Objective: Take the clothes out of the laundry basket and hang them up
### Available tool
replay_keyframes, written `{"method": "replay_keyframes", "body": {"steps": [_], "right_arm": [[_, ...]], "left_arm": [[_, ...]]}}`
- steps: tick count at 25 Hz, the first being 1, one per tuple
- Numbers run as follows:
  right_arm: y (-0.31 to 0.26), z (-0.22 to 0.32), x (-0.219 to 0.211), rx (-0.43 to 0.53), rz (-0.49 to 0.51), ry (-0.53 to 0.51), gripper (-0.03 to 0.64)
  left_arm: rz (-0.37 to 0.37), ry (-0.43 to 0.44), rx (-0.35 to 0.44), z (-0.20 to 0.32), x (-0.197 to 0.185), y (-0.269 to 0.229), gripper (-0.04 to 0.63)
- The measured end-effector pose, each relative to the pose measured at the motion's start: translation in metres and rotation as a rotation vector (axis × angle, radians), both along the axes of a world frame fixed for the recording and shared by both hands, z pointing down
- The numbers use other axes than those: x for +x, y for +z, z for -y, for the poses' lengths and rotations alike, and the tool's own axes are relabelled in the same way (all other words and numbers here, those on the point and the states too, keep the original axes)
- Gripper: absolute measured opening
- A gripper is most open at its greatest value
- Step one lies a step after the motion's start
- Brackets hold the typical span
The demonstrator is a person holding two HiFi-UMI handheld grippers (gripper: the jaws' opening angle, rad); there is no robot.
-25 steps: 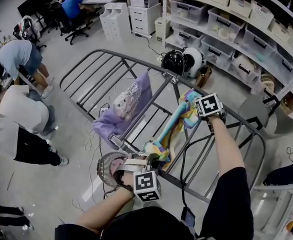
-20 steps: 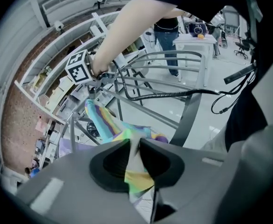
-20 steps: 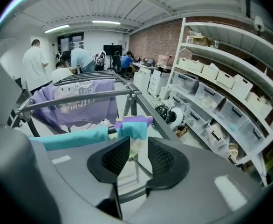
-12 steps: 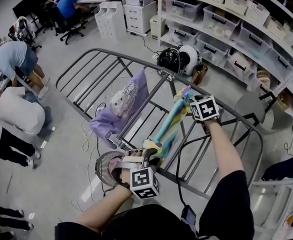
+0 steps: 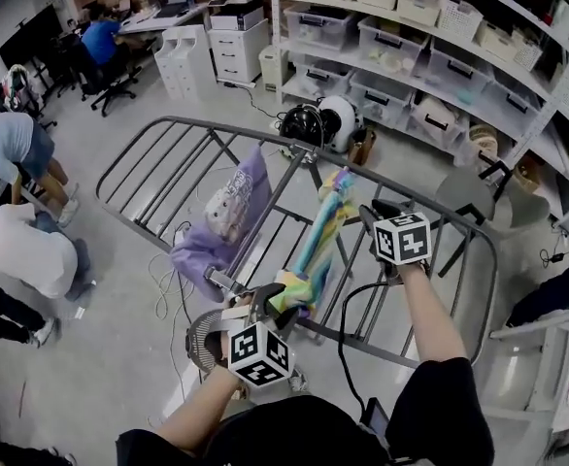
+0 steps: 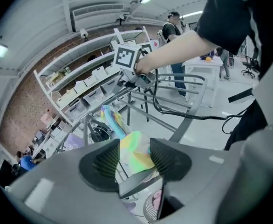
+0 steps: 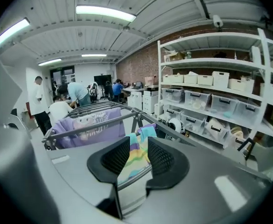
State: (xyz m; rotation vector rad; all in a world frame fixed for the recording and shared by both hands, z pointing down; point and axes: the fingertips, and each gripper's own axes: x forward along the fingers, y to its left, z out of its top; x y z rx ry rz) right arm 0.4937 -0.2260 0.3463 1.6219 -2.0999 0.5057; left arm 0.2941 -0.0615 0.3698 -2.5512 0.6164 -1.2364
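Drying rack (image 5: pixel 144 158): purple garment (image 5: pixel 231 212) already hung on left section.
Rainbow-striped garment (image 5: pixel 320 231) was left draped along middle rail, let go at both ends.
Left gripper (image 6: pixel 135 148): jaws just opened wide; cloth's near end seen between pads, no longer pinched.
Right gripper (image 7: pixel 137 146): jaws parted about halfway, drawn back from far end, nothing held.
Hang judged done; laundry basket (image 5: pixel 197 330) judged next.

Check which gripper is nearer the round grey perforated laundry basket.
Left. Left gripper hangs above the basket; right gripper is farther, by the far end of the rainbow-striped cloth. Both jaws have just been opening, it loose between them.
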Motion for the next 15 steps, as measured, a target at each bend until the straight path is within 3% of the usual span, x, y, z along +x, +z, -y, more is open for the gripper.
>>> {"method": "replay_keyframes", "body": {"steps": [10, 15], "right_arm": [[-0.051, -0.104, -0.038, 0.165, 0.12, 0.171, 0.109], [-0.069, -0.144, -0.082, 0.255, 0.191, 0.24, 0.109]], "left_arm": [[-0.202, 0.016, 0.098, 0.009, -0.036, -0.044, 0.176], [-0.307, -0.001, 0.121, 0.014, -0.071, -0.067, 0.176]]}}
